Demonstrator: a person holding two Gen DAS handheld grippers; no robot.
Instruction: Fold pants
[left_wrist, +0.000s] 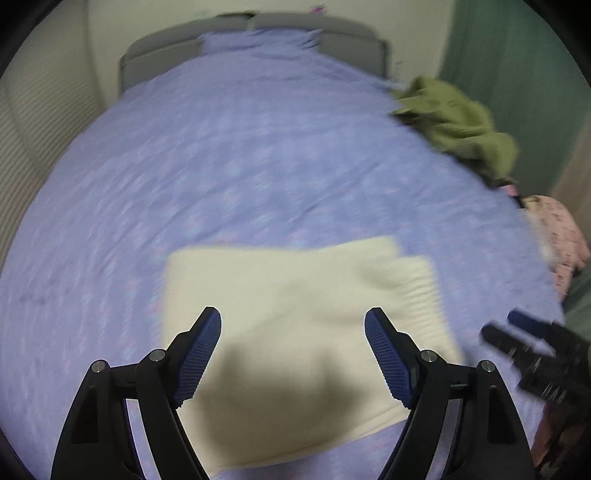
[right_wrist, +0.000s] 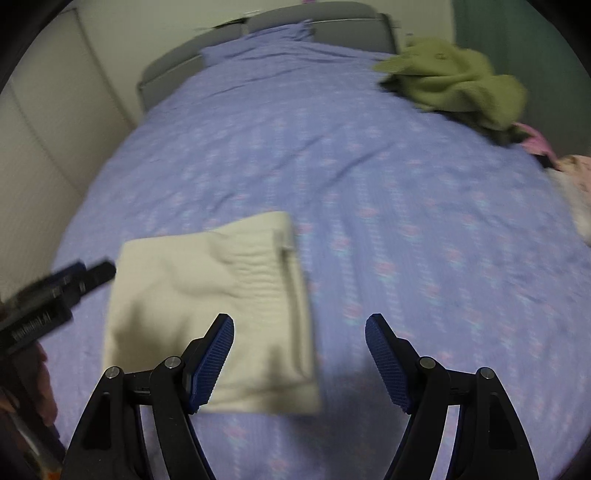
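The cream pants (left_wrist: 295, 325) lie folded into a flat rectangle on the lavender bed (left_wrist: 240, 147). Both the left hand-held gripper (left_wrist: 293, 354) and right hand-held gripper (right_wrist: 299, 360) hover above, fingers spread wide, pinching nothing

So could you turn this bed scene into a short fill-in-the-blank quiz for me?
1. The cream folded pants lie on a ____ patterned bedsheet.
2. The crumpled pile of clothing near the bed's far corner is ____.
3. Both the left gripper and right gripper have jaws standing ____.

Missing words: purple; green; open
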